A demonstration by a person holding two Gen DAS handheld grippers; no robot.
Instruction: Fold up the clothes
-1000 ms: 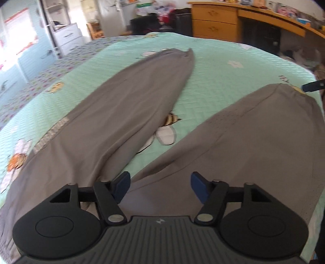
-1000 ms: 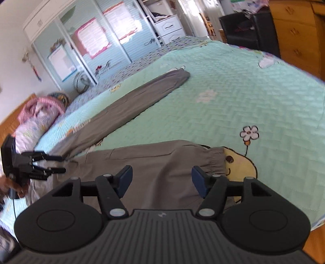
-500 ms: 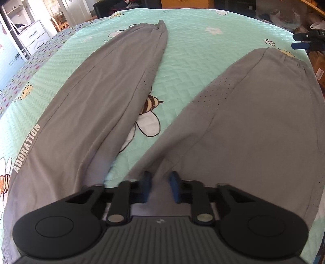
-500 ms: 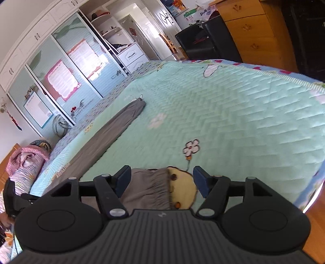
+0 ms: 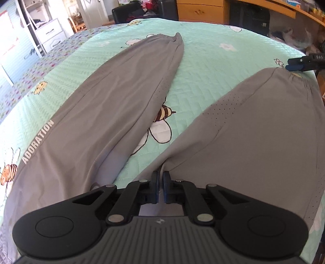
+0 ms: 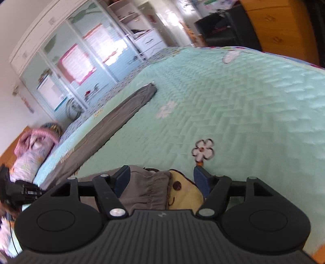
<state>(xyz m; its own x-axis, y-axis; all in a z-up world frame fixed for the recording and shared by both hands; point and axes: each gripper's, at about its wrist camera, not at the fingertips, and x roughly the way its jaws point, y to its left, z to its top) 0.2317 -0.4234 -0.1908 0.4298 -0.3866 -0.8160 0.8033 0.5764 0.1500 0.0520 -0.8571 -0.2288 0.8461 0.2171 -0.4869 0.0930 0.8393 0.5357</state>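
Note:
Grey trousers (image 5: 113,113) lie spread in a V on a mint-green quilted bedspread (image 5: 213,67), with "ADORATION" printed on the left leg. My left gripper (image 5: 161,182) is shut on a pinch of the grey fabric where the two legs meet. In the right wrist view my right gripper (image 6: 161,178) stands open just over the gathered cuff (image 6: 150,188) of the other leg, its pads apart on either side and not pressing. That right gripper (image 5: 294,64) also shows at the far right of the left wrist view, beside the cuff (image 5: 298,79).
A wooden dresser and desk (image 5: 201,10) stand beyond the bed, with a black chair (image 6: 223,28) next to them. White wardrobes (image 6: 85,61) line the far wall. A pink bundle of bedding (image 6: 34,146) lies at the bed's head. The bed edge runs close on the right (image 5: 316,85).
My left jaws closed from wide open onto the fabric at the crotch. The right gripper slid along the near leg to its cuff and sank a little, jaws still apart.

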